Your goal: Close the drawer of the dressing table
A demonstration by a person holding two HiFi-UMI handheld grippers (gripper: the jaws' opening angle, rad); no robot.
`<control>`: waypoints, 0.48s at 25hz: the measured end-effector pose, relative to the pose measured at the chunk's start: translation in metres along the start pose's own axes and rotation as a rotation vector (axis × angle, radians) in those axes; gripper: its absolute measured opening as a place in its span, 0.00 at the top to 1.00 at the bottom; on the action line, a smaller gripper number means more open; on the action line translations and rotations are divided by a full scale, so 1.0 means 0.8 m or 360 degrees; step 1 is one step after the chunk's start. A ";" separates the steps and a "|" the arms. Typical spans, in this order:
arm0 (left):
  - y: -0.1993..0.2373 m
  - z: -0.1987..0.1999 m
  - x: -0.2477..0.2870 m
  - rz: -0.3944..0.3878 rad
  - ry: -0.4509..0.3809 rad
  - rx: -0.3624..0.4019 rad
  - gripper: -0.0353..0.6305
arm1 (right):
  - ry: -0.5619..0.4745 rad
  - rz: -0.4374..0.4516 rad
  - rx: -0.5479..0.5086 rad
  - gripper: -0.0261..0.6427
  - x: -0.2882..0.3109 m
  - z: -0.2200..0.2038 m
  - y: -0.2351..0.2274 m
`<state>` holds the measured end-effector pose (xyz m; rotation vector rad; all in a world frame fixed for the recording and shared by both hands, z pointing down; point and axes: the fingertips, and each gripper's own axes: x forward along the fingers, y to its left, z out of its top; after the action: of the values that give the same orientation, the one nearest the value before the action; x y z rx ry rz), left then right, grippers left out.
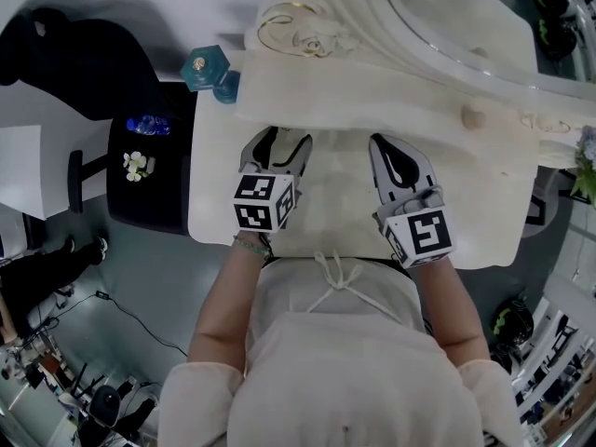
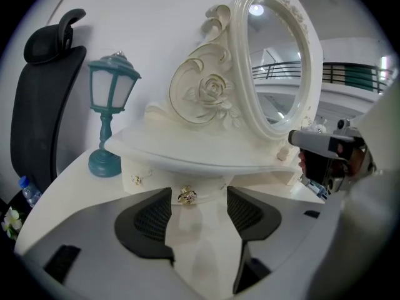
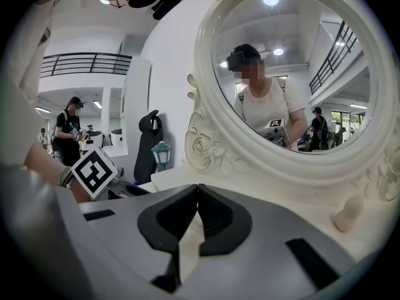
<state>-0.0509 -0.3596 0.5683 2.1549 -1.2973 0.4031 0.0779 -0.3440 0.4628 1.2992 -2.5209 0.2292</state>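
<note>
The cream dressing table (image 1: 466, 222) fills the middle of the head view. Its small drawer front (image 2: 159, 183) sits under the curved shelf and carries a gold knob (image 2: 186, 195). My left gripper (image 2: 199, 199) is open, and the knob lies just beyond the gap between its fingertips, touching neither pad. From above, the left gripper (image 1: 284, 142) points at the base under the mirror. My right gripper (image 3: 199, 191) is shut with nothing between its pads, and it rests over the tabletop to the right (image 1: 386, 147).
A teal lantern lamp (image 2: 111, 114) stands at the table's left rear corner. The oval mirror (image 2: 278, 61) rises behind the shelf. A black office chair (image 1: 149, 170) with a water bottle (image 1: 147, 125) stands left of the table. A round wooden knob (image 3: 349, 214) stands at the right.
</note>
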 end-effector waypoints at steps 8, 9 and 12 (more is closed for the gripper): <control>-0.033 0.047 -0.063 -0.0032 -0.0189 0.0176 0.51 | -0.0048 -0.0045 0.0000 0.95 -0.028 0.011 0.006; -0.038 0.054 -0.072 -0.0039 -0.0220 0.0201 0.51 | -0.0059 -0.0054 0.0001 0.95 -0.032 0.013 0.007; -0.055 0.076 -0.097 -0.0070 -0.0311 0.0290 0.51 | -0.0109 -0.0090 0.0018 0.95 -0.049 0.022 0.006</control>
<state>-0.0521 -0.3274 0.4648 2.4217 -1.3610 0.3091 0.0923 -0.3161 0.4332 1.4034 -2.5383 0.1904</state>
